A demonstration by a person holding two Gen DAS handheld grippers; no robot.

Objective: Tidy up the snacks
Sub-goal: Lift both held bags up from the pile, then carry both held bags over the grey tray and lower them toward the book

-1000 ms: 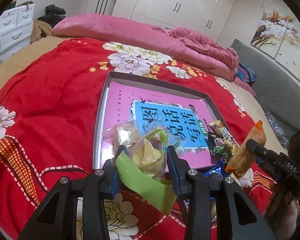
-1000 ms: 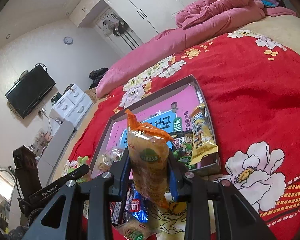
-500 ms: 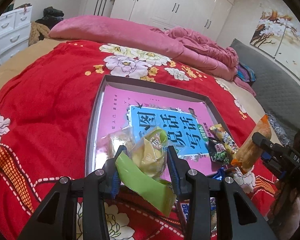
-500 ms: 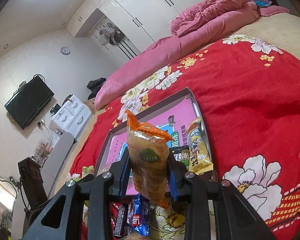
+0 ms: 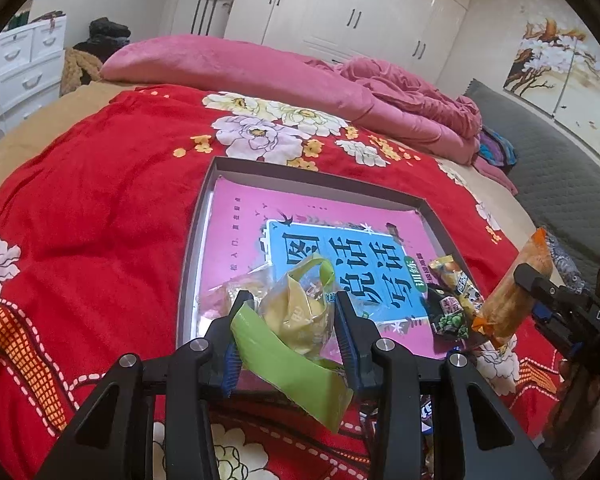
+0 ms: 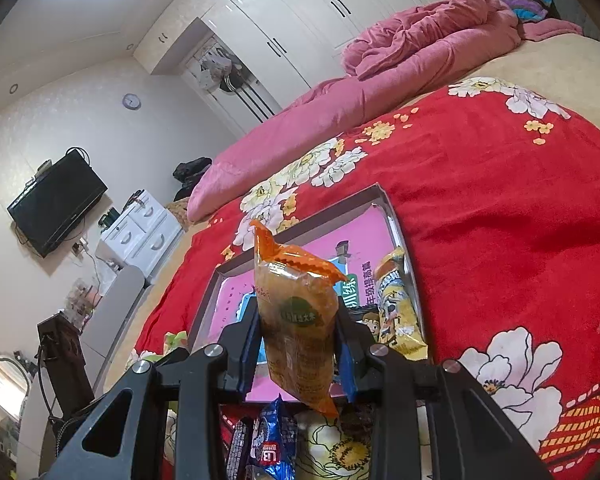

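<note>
Ahead of both grippers: shallow grey tray (image 5: 199, 216) on the red floral blanket (image 5: 100, 200), pink-and-blue book (image 5: 340, 256) flat inside it. Far half of the tray floor is bare; rim is low all round.

Left gripper (image 5: 288, 312) tilts down at the tray's near edge, jaws clamped on a clear-and-green snack bag (image 5: 296, 316), green tail hanging toward the camera. A clear packet (image 5: 236, 292) lies in the tray just past its left finger.

Right gripper (image 6: 298, 336) angles down more shallowly, jaws clamped on an upright orange snack pack (image 6: 296, 320), near the tray's near-right corner.

Obstacles: yellow packet (image 6: 396, 308) and dark green packet (image 5: 448, 316) lie along the tray's right side. Blue and dark wrappers (image 6: 272, 444) sit on the blanket below the right gripper.
</note>
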